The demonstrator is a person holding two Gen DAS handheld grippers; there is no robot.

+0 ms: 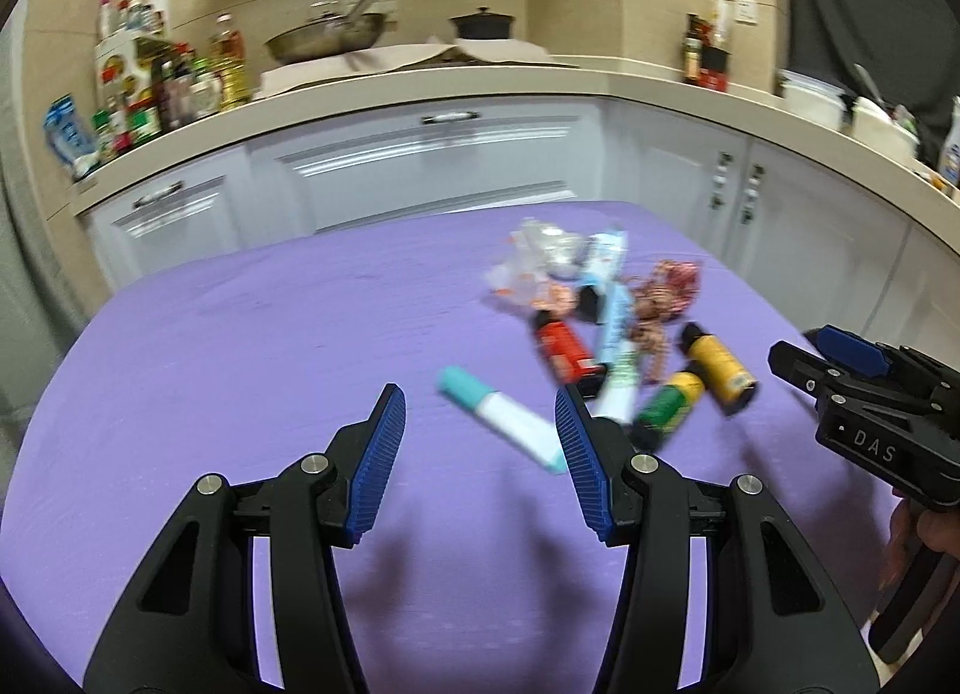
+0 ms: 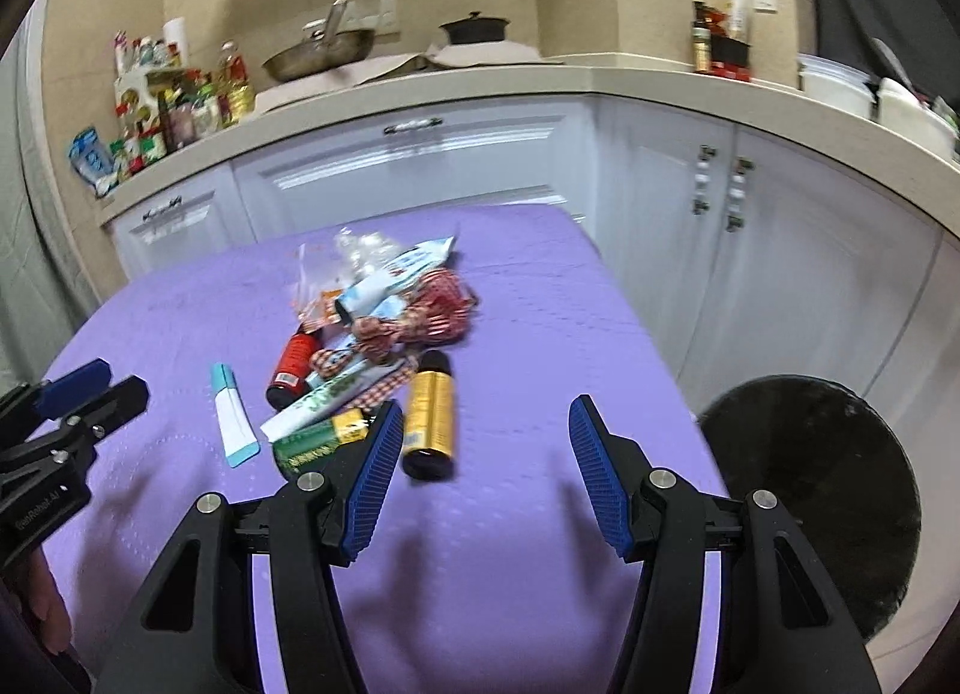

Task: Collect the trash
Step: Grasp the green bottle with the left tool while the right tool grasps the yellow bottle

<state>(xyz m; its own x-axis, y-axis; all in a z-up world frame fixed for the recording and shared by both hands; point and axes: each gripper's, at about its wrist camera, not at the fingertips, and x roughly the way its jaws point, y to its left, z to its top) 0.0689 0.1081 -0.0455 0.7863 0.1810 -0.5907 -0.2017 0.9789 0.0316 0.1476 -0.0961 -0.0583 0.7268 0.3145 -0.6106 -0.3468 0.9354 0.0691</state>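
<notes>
A heap of trash lies on the purple table (image 1: 240,346): a teal-capped white tube (image 1: 501,418) (image 2: 231,424), a red bottle (image 1: 561,349) (image 2: 294,367), a yellow bottle (image 1: 720,370) (image 2: 429,424), a green bottle (image 1: 666,409) (image 2: 315,442), a white-green tube (image 2: 330,400), clear plastic wrappers (image 1: 540,256) (image 2: 354,256) and red-checked wrappers (image 1: 663,298) (image 2: 435,316). My left gripper (image 1: 477,406) is open and empty, just short of the teal tube. My right gripper (image 2: 483,418) is open and empty, right of the yellow bottle; it also shows at the right of the left wrist view (image 1: 804,352).
A black round bin (image 2: 822,490) stands below the table's right edge. White kitchen cabinets (image 1: 432,165) and a counter with a pan (image 1: 327,36), a pot (image 1: 483,24) and bottles (image 1: 174,87) run behind the table.
</notes>
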